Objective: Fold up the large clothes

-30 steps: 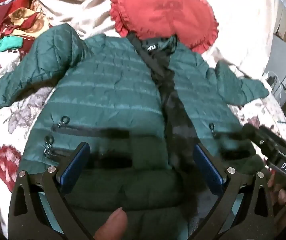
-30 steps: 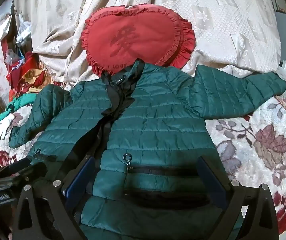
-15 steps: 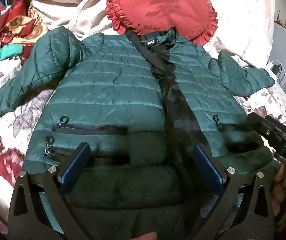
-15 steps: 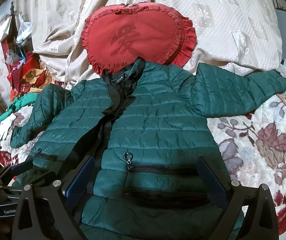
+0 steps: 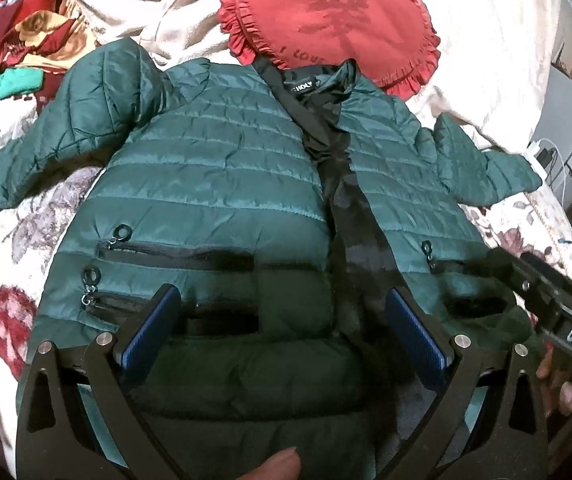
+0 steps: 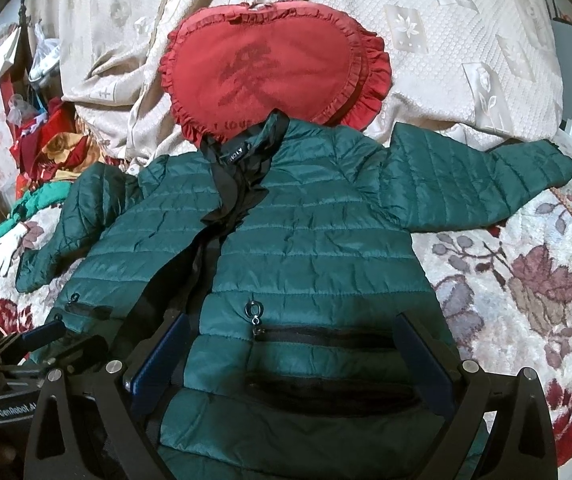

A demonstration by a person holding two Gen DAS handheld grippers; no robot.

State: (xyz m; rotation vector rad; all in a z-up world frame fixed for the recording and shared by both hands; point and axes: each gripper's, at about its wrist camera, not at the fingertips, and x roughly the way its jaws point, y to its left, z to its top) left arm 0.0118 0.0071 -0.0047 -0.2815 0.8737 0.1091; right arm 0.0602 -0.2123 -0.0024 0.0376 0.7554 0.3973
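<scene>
Left tool (image 5: 282,332) nearer, jaws wide and empty (right tool (image 6: 293,356) likewise), over green jacket (image 5: 222,184) hem.

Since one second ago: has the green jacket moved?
No. In the right wrist view the green jacket still overlaps the lower edge of the red cushion at its collar, same spot.

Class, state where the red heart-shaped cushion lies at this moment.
In both wrist views the red heart-shaped cushion lies at top centre, on the cream bedspread, just beyond the green jacket, whose collar overlaps its lower edge.
</scene>
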